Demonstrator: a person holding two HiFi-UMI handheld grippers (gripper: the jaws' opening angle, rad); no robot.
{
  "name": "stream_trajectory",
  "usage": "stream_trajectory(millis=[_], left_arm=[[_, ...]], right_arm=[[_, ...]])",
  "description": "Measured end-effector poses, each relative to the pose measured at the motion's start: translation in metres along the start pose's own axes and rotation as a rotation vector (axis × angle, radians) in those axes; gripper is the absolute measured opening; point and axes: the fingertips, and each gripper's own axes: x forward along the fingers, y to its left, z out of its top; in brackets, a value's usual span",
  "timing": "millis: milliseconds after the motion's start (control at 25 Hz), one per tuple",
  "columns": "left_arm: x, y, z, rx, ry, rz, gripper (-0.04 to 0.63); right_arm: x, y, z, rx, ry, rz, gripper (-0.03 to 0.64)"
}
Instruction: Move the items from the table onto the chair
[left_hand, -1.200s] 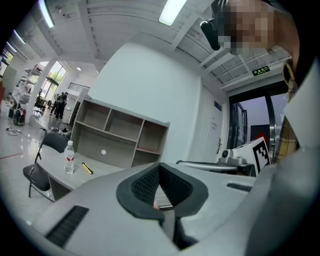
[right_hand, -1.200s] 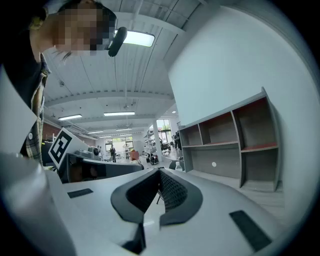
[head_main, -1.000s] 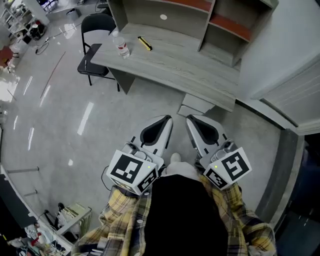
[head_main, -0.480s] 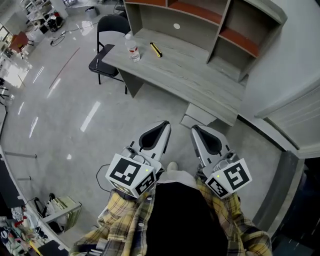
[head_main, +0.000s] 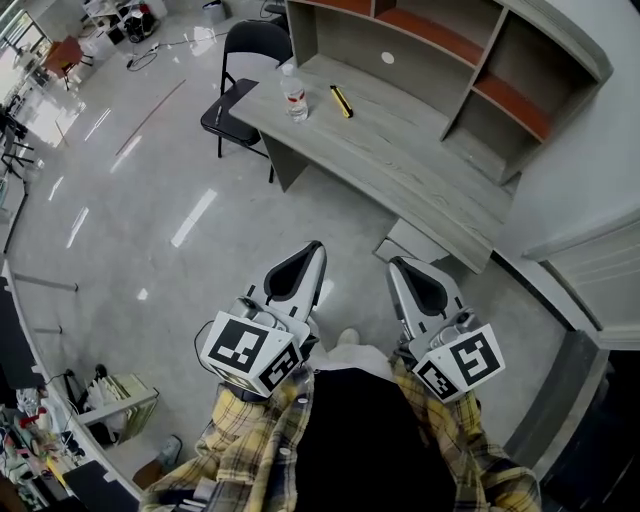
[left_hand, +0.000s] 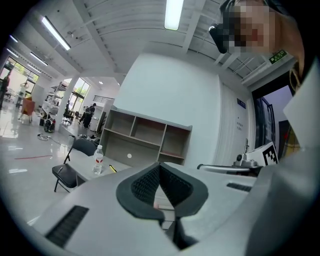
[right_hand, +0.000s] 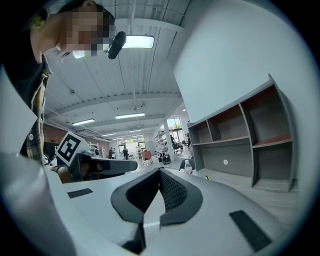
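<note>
A clear water bottle with a red label stands on the grey desk near its left end. A yellow-and-black tool lies just right of it. A black folding chair stands at the desk's left end. Both grippers are held close to my body, far from the desk. My left gripper is shut and empty, and so is my right gripper. The left gripper view shows its jaws together, with the bottle and chair far off. The right gripper view shows shut jaws and the distant bottle.
A shelf hutch with orange-brown boards sits on the desk's back. A flat grey box lies on the floor by the desk's near edge. A white wall runs along the right. Clutter stands at the lower left.
The desk, bottle and chair have shifted right in the head view and more of the floor shows at the left. Both grippers stay shut near my body, slightly lower in the frame.
</note>
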Motion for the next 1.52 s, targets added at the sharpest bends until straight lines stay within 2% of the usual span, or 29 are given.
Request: stream_trajectory(millis=[320, 640, 880, 1000, 1200, 1520], left_arm=[[0.014, 0.078, 0.021, -0.012, -0.014, 0.012, 0.005], [0.04, 0.197, 0.061, 0.003, 0.014, -0.008, 0.005], [0.053, 0.28, 0.083, 0.027, 0.04, -0.051, 0.004], [0.055, 0.306, 0.088, 0.033, 0.051, -0.071, 0.004], [0.061, 0.339, 0.083, -0.001, 0.073, -0.083, 0.003], [0.104, 0.376, 0.074, -0.031, 0.108, -0.085, 0.003]], right_arm=[[0.078, 0.001, 0.001, -0.005, 0.022, 0.004, 0.018], [0.201, 0.0, 0.006, 0.015, 0.033, -0.027, 0.018], [0.281, 0.003, 0.005, 0.041, 0.016, -0.087, 0.018], [0.306, 0.005, -0.001, 0.064, 0.026, -0.12, 0.018], [0.329, -0.002, -0.015, 0.093, 0.07, -0.164, 0.018], [0.378, -0.045, -0.028, 0.118, 0.11, -0.179, 0.018]])
